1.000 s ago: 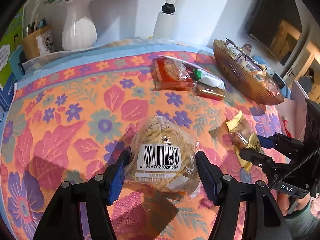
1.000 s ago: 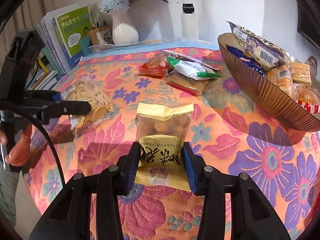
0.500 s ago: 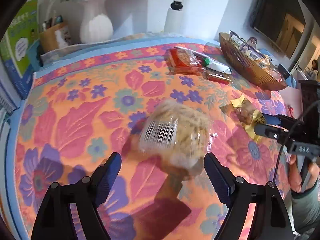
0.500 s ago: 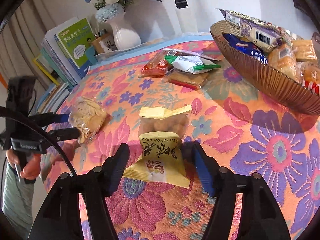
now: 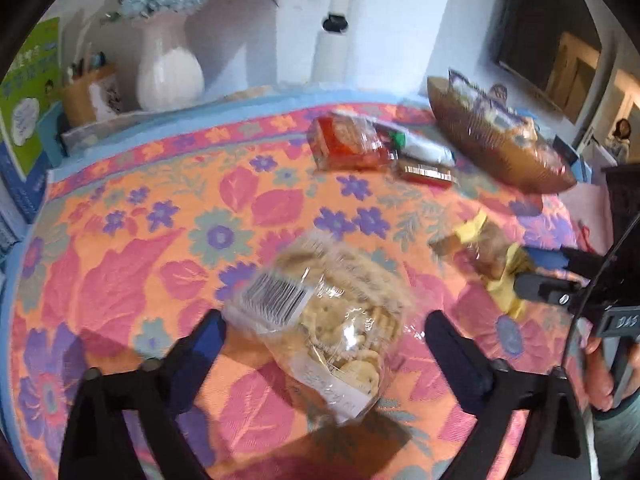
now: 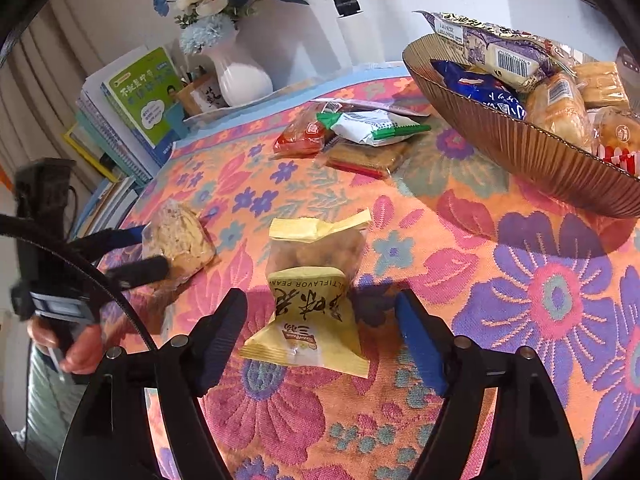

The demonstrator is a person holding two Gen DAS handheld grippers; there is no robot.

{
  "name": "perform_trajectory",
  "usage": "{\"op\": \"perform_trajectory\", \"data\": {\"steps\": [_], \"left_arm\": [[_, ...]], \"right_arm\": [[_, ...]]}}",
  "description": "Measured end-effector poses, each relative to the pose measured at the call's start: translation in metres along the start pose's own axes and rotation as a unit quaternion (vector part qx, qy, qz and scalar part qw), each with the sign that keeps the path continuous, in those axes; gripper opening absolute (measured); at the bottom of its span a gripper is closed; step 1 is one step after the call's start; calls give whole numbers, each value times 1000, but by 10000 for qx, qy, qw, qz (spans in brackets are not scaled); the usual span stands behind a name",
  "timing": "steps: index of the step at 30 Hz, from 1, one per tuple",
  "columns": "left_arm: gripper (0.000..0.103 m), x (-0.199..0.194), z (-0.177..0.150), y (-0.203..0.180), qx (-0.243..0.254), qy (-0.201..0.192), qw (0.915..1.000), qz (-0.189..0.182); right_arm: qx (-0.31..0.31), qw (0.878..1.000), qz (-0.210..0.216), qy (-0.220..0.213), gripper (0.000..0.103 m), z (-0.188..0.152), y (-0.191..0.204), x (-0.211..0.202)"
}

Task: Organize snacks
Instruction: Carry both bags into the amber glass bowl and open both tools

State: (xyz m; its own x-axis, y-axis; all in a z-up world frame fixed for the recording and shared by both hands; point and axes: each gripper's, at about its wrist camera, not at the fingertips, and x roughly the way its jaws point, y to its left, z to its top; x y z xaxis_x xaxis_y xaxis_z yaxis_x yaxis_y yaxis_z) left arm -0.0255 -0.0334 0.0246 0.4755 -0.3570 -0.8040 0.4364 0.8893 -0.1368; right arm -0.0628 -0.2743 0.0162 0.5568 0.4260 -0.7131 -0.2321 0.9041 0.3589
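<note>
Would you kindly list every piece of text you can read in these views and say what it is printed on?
"ULTIFLAVOR PEAN", seen upside down and cut off: yellow peanut packet.
"DAS": body of the right gripper in the left wrist view.
Chinese characters on the peanut packet: visible, not transcribed here.
Green book cover: Chinese, too small to read.
Barcode digits on the clear biscuit bag and on the purple packet in the brown bowl: blurred or too small.

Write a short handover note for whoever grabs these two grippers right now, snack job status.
Left gripper: jaws closing, not touching the clear bag of pale crackers lying between them.
Right gripper: jaws opening, yellow peanut packet loose between them on the floral tablecloth.
Done: brown ribbed bowl already holds several snacks.
Left: these two, plus red, green-white and brown packets beside the bowl.
</note>
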Motion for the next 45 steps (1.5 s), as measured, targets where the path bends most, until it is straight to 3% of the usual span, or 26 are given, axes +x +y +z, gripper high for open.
{"op": "perform_trajectory", "data": {"steps": [3,5,7,8,10,14,19,24,29,33,34,35,38,41,42,43,45], "left_arm": [[63,-1,-4,1,14,-100,9999,-80],[61,-2,-5,2,-9,-134,9998,-111],[59,-5,-6,2,-46,-201,9998,-59],[59,-6,-6,3,-67,-234,9997,-31],[57,-11,-6,4,-136,-328,9994,23],[56,-30,1,3,-355,-548,9977,-185],[56,-61,38,-31,-197,-1044,9934,-437],[56,-62,108,-96,140,-1413,9847,-1010],[56,-22,157,-152,383,-1275,9828,-1282],[59,7,180,-173,464,-1136,9820,-1433],[63,15,186,-176,471,-1075,9835,-1376],[68,18,188,-175,460,-1019,9850,-1317],[72,12,184,-153,230,-1025,9866,-1248],[74,-11,160,-114,-48,-1221,9871,-1035],[78,-19,149,-103,-167,-1287,9875,-897],[81,-29,136,-90,-288,-1336,9886,-625],[82,-43,106,-62,-451,-1328,9896,309]], "right_arm": [[-63,9998,-168,32,80,2,5,5],[-197,9989,-424,28,80,3,12,10],[-578,9961,-660,21,68,2,27,13],[-766,9941,-765,31,41,0,34,15],[-1041,9892,-1028,-92,41,-5,45,13],[-1272,9853,-1036,-484,41,-12,53,-4],[-717,9906,-636,-975,41,-2,31,-56],[140,9755,-1121,-1890,41,32,-23,-138],[974,9572,-1592,-2211,41,67,-81,-167],[1147,9564,-1614,-2146,46,91,-107,-158],[1156,9572,-1617,-2104,51,95,-110,-154],[1177,9570,-1659,-2068,65,98,-115,-149],[1133,9585,-1561,-2099,68,88,-118,-151],[769,9618,-1241,-2318,68,65,-96,-163],[551,9633,-1113,-2380,73,56,-80,-167],[401,9647,-1006,-2401,77,50,-68,-168],[1,9696,-708,-2344,81,39,-33,-162]]}}
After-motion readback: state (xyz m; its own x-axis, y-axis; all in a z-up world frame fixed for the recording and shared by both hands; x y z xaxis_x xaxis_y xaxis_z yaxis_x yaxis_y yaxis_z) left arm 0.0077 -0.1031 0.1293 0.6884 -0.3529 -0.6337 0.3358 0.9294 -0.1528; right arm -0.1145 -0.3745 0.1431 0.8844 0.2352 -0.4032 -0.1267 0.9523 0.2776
